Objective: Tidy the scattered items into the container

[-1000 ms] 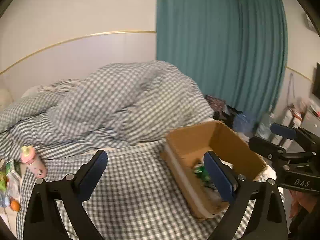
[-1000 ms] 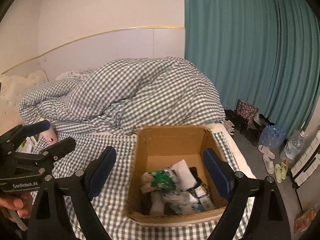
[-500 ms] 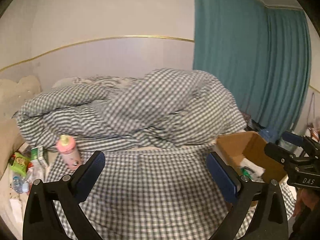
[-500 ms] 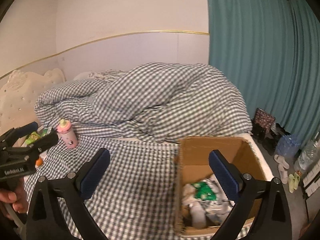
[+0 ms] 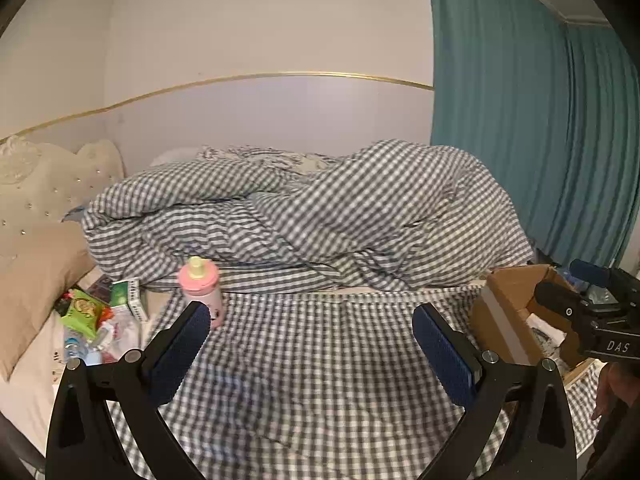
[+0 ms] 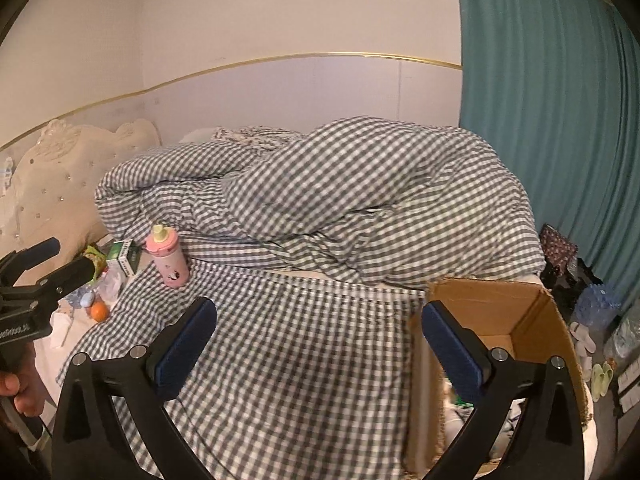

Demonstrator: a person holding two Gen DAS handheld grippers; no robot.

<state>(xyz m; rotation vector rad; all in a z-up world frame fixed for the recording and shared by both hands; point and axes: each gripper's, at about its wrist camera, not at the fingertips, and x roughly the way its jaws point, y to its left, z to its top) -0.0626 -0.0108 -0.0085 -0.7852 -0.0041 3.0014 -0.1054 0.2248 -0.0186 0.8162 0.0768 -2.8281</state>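
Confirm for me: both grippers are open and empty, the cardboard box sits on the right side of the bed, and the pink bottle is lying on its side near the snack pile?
Not quite. The pink bottle stands upright, as the right wrist view shows. The rest holds: left gripper and right gripper are open and empty, and the cardboard box is on the right.

1. The left wrist view looks forward over the bed (image 5: pixel 304 364), near its surface.
2. The right wrist view faces likewise.
3. Both share the pink bottle (image 5: pixel 200 295) (image 6: pixel 167 258) and cardboard box (image 5: pixel 508 312) (image 6: pixel 500 312).
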